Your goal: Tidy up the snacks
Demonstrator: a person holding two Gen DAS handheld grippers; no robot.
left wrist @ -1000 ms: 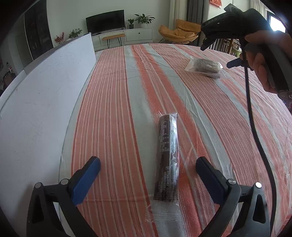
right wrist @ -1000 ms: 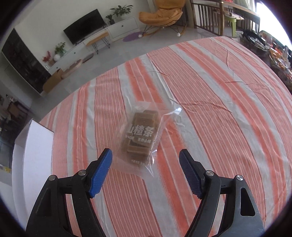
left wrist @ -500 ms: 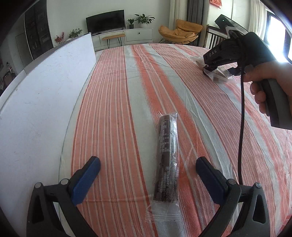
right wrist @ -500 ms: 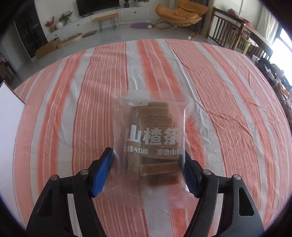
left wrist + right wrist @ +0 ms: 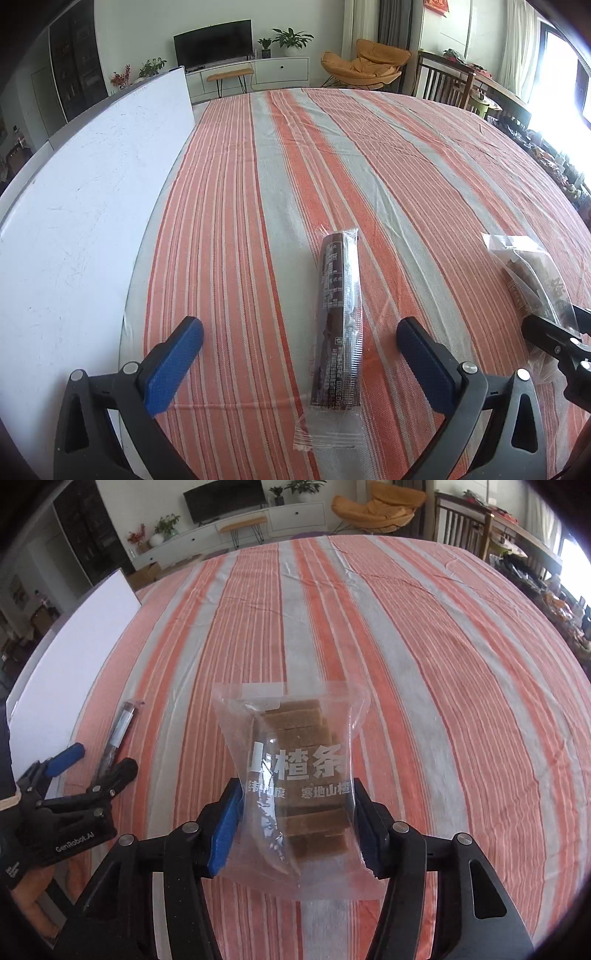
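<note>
My right gripper (image 5: 297, 823) is shut on a clear bag of brown hawthorn strips (image 5: 295, 771) and holds it just above the striped cloth; the bag also shows at the right edge of the left wrist view (image 5: 532, 280). My left gripper (image 5: 295, 354) is open, its blue pads on either side of a long dark snack bar in clear wrap (image 5: 338, 325) that lies on the cloth. The bar (image 5: 114, 738) and the left gripper (image 5: 92, 764) show at the left of the right wrist view.
A white box (image 5: 74, 206) stands along the table's left side. The orange and grey striped tablecloth (image 5: 332, 155) covers the table. Chairs (image 5: 447, 85) and a cluttered table stand beyond the far right edge.
My right gripper closed on the hawthorn bag, lifted it and carried it from the far right of the table to beside my left gripper. The left gripper and the bar have not moved.
</note>
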